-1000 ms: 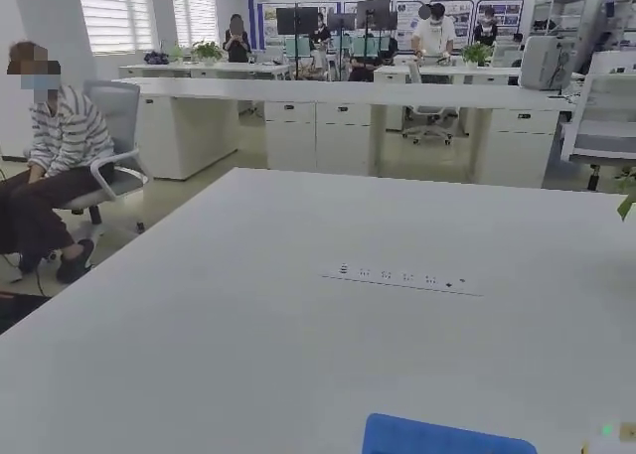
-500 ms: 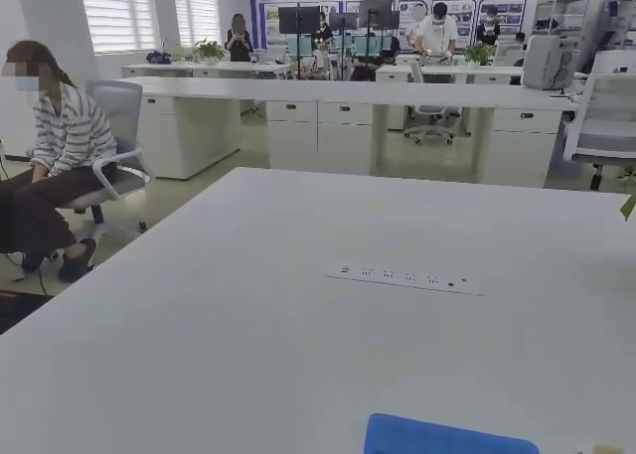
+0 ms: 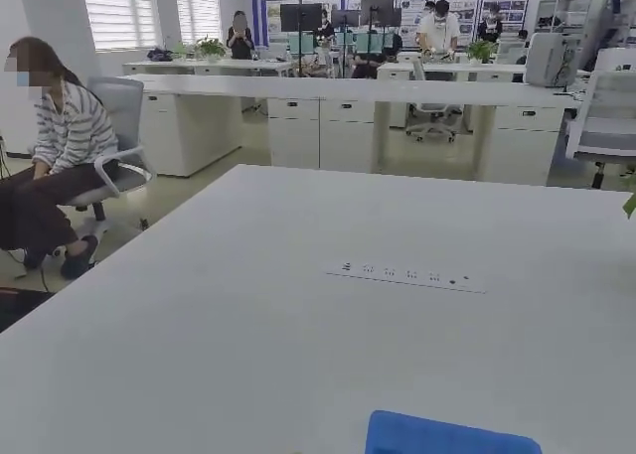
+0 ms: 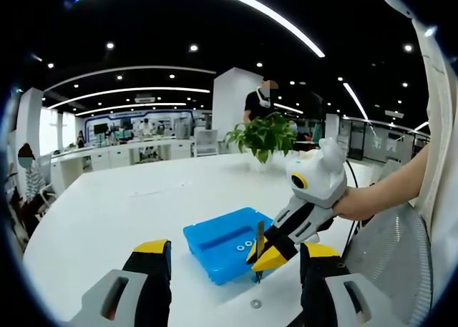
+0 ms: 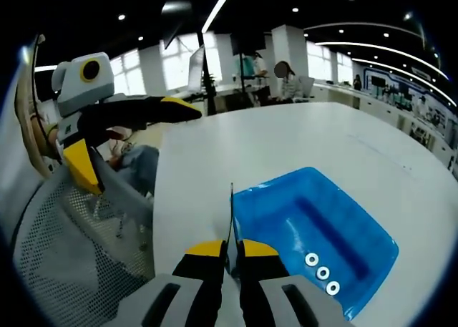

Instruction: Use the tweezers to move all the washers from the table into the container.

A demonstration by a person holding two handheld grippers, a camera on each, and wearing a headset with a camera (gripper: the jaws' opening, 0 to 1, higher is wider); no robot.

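My right gripper (image 5: 230, 250) is shut on thin metal tweezers (image 5: 231, 216), whose tip points over the near edge of the blue container (image 5: 315, 230). Three washers (image 5: 322, 272) lie in a row inside the container. From the left gripper view, the tweezers (image 4: 259, 247) hang tip-down at the container's (image 4: 222, 252) near corner, and a single washer (image 4: 255, 303) lies on the white table just below them. My left gripper (image 4: 232, 262) is open and holds nothing, a short way back from the container. In the head view the container's (image 3: 452, 436) far edge shows at the bottom.
A power socket strip (image 3: 405, 275) is set into the white table (image 3: 248, 325). A potted plant (image 4: 265, 137) stands at the table's far side. A mesh chair back (image 5: 71, 255) is close by the grippers. A person sits on a chair (image 3: 114, 146) to the left.
The head camera has tipped up slightly, so the picture has slid down a little. Nothing on the table has visibly moved.
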